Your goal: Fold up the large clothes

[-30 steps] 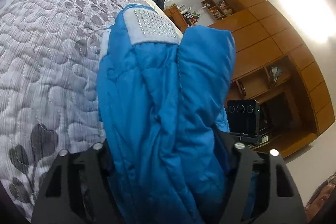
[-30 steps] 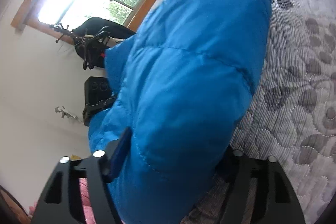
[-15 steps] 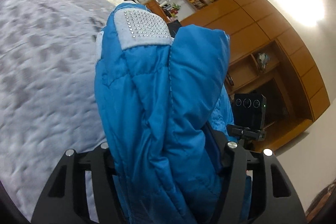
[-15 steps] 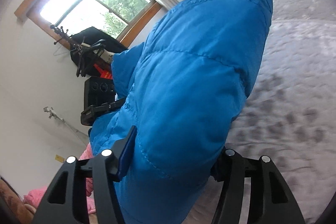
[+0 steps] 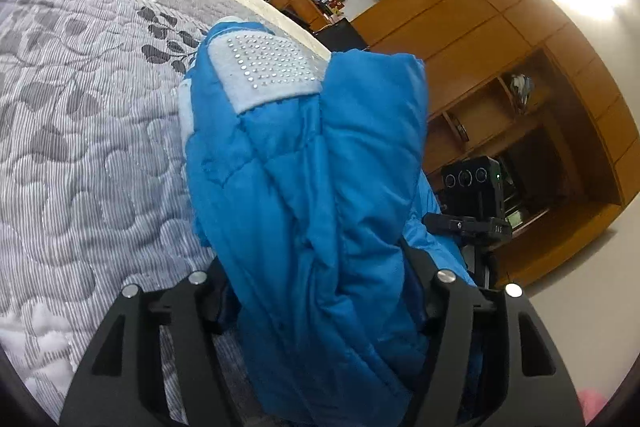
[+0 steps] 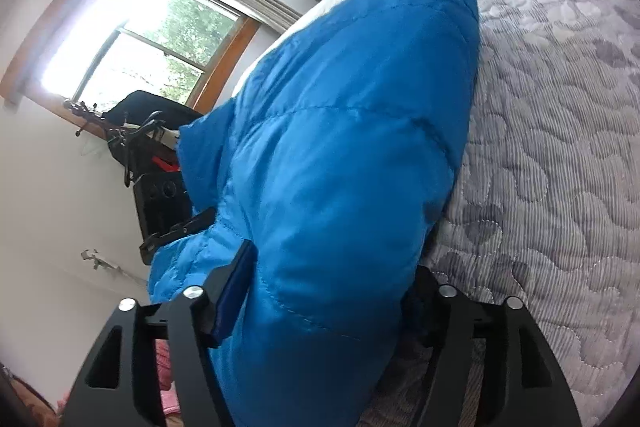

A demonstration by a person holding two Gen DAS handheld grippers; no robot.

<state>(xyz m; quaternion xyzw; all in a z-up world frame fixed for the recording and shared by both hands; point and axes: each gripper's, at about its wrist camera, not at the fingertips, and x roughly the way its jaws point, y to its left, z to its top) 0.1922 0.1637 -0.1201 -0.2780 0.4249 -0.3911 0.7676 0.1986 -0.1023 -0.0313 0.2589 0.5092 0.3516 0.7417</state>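
So the blue puffer jacket (image 5: 316, 195) is clamped in the left gripper (image 5: 320, 291), and a thick quilted fold of it (image 6: 344, 155) is pinched in the right gripper (image 6: 328, 299); both sets of jaws are kept fairly wide by the padding. Compared with half a second ago, the blur is gone and the grey quilted bedspread (image 5: 80, 131) is seen sharp and closer again, so the jacket has apparently been swung back over the bed. It's probably about to be laid down for the next fold, though the studded white patch (image 5: 268, 67) could end up bunched underneath.
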